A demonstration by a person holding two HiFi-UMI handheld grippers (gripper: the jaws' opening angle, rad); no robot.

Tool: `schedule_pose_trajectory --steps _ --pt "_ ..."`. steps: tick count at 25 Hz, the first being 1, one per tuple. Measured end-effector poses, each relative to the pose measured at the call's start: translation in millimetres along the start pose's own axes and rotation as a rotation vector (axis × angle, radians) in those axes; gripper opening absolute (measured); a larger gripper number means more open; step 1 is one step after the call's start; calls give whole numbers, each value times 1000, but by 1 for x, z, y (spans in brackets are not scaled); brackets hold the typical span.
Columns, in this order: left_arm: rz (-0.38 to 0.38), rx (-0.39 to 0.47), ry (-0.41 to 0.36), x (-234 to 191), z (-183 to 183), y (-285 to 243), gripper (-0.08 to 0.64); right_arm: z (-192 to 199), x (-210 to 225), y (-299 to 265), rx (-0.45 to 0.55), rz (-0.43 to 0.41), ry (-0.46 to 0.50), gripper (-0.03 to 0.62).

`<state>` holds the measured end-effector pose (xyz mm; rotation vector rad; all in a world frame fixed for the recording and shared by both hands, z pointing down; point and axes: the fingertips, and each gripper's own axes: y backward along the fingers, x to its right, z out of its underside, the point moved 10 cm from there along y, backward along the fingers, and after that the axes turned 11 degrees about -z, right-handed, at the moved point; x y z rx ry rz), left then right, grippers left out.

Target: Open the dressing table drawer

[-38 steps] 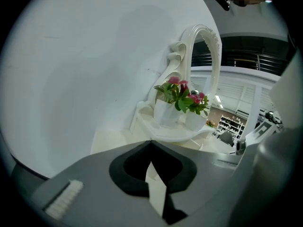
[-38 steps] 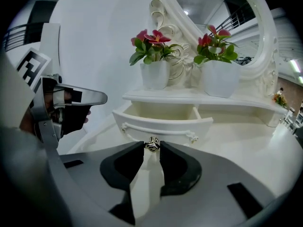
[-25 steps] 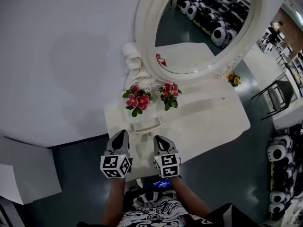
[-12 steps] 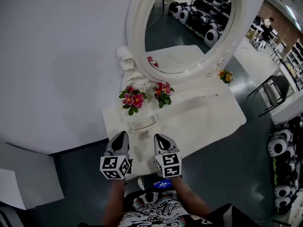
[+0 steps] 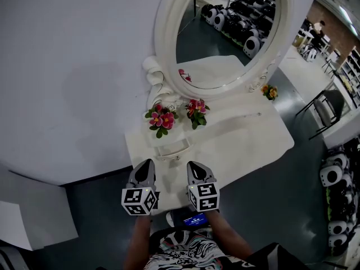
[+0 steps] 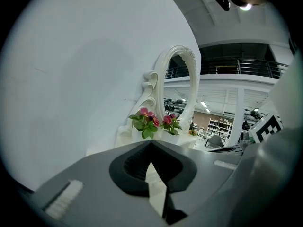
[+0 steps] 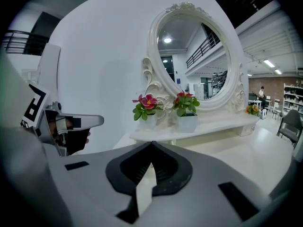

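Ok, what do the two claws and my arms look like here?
Both the left claw and right claw are grey, tapering to a point, with black ridged pads inside. Each carries a white cube printed with black square markers. Forearms are unsleeved; the top is black-and-white patterned.

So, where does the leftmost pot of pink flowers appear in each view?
Head view: the flower pot is near the centre, lower left of the oval mirror.
Left gripper view: centre, at the mirror's foot.
Right gripper view: left of centre, lower left of the mirror.
Shared landmark: the oval mirror.
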<state>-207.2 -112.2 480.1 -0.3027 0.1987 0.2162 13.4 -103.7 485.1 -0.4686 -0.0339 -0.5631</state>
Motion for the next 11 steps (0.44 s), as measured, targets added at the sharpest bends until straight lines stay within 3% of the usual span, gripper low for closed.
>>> schedule_pose_trajectory --steps 11 --pt "3 -12 12 3 6 0 2 1 -2 4 -2 -17 3 2"
